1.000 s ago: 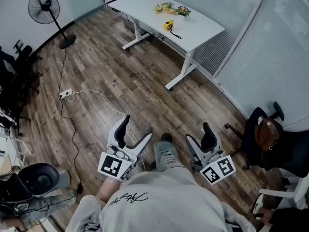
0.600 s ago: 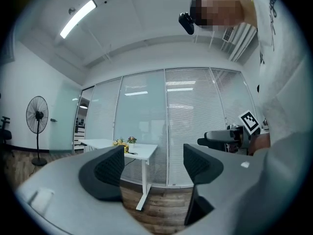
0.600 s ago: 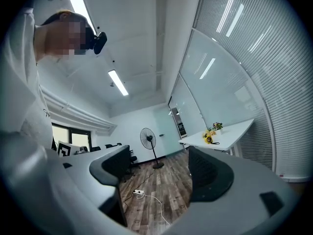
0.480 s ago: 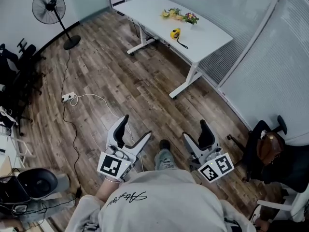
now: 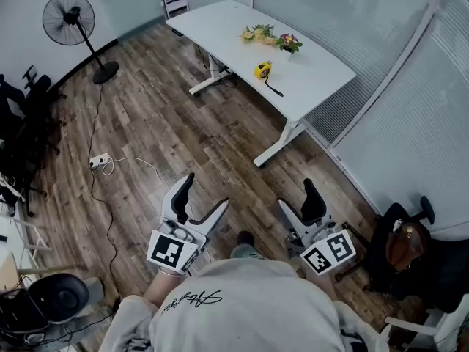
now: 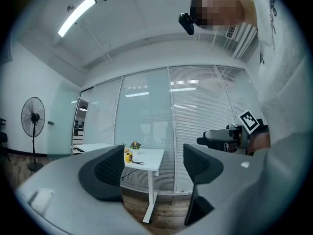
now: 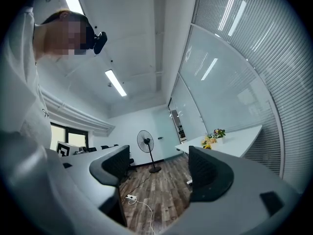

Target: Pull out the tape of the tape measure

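While left gripper (image 5: 207, 191), right gripper (image 5: 295, 195) fingers gape empty | yellow tape measure (image 5: 262, 70) on table (image 5: 220, 20)

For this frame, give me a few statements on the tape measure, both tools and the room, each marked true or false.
1. The tape measure lies on the white table. True.
2. The left tool is shut on the tape measure. False: its jaws stand apart with nothing between them, well away from the table.
3. Flowers lie on the same table as the tape measure. True.
4. The fan stands on the table. False: it stands on the wooden floor, off to the left.
5. The right tool is open and holds nothing. True.
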`<control>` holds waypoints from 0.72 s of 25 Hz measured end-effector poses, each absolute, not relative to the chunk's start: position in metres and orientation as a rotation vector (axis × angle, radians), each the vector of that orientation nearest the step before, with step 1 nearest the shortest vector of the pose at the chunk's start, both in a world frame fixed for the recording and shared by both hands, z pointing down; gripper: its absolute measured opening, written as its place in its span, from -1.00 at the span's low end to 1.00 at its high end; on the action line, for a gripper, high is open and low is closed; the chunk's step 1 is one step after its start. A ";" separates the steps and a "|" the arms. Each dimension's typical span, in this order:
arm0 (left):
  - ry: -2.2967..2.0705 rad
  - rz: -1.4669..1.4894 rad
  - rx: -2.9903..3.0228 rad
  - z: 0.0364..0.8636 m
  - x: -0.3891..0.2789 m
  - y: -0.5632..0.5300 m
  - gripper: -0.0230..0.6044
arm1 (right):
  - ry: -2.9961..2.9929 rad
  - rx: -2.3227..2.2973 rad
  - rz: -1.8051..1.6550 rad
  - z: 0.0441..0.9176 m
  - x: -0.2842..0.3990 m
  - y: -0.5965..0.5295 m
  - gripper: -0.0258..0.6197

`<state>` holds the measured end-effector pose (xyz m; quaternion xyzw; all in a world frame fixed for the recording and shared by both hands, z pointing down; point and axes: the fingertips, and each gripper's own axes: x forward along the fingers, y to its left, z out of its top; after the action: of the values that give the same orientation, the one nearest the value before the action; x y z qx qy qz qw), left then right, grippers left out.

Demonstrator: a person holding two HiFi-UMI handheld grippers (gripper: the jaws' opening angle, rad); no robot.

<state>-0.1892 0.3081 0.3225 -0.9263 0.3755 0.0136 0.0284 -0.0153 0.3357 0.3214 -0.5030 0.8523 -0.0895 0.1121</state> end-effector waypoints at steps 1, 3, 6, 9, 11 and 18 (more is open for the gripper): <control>1.158 0.043 -2.858 0.322 -0.185 0.299 0.23 | 2.500 -1.479 -0.266 0.322 -0.010 0.327 0.19; 1.156 0.048 -2.856 0.320 -0.177 0.281 0.23 | 2.499 -1.483 -0.272 0.322 -0.002 0.310 0.19; 1.150 0.053 -2.854 0.316 -0.164 0.256 0.23 | 2.503 -1.478 -0.273 0.320 0.008 0.285 0.19; 1.149 0.054 -2.853 0.317 -0.152 0.237 0.23 | 2.511 -1.458 -0.268 0.319 0.016 0.263 0.19; 1.156 0.058 -2.852 0.318 -0.146 0.228 0.23 | 2.522 -1.441 -0.273 0.321 0.020 0.253 0.19; 1.188 0.041 -2.851 0.325 -0.138 0.211 0.23 | 2.546 -1.397 -0.335 0.334 0.021 0.230 0.19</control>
<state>-0.1383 0.2111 0.3246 -0.9227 0.3844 0.0133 0.0265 0.0205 0.2298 0.3344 -0.4750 0.8658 -0.1139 0.1087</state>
